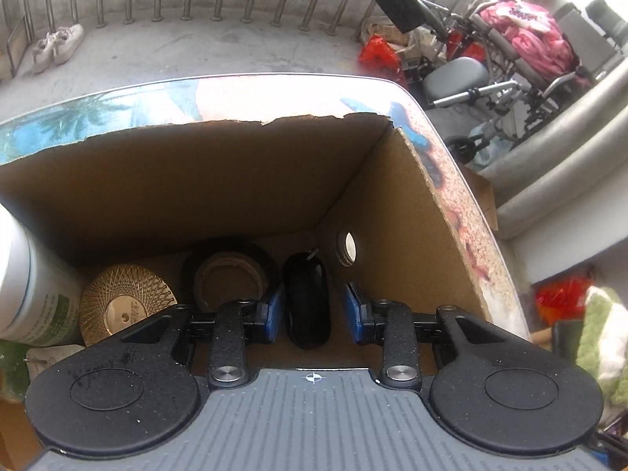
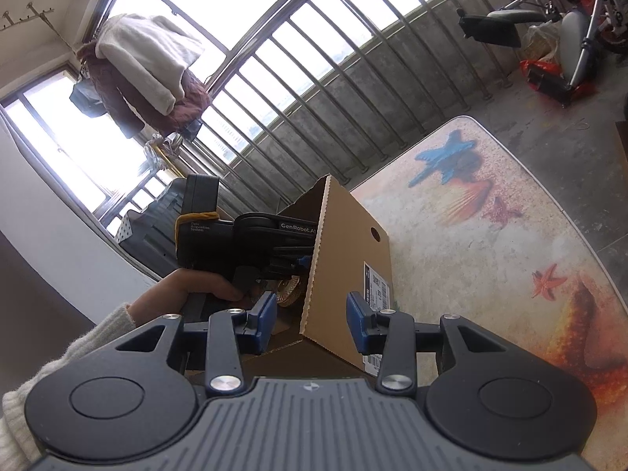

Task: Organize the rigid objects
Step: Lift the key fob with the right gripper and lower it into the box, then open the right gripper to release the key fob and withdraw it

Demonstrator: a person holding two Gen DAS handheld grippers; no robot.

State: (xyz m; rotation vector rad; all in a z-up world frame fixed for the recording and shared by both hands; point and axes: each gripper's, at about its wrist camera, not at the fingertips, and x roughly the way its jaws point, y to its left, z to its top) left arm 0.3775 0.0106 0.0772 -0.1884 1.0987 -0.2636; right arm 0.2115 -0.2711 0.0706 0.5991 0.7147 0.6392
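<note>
Inside the cardboard box (image 1: 373, 216) (left view only), spread left gripper (image 1: 314, 310) straddles a black object (image 1: 306, 302).

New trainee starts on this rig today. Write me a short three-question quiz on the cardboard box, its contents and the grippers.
1. True or false: the black oval object lies inside the cardboard box.
2. Pick one: in the left wrist view, what lies just left of the tape roll? A) a gold disc B) a mug C) a spoon
3. Short answer: which gripper reaches down into the box?

Key
1. True.
2. A.
3. The left gripper; its jaws stand either side of the black oval object, with a gap on one side.
</note>
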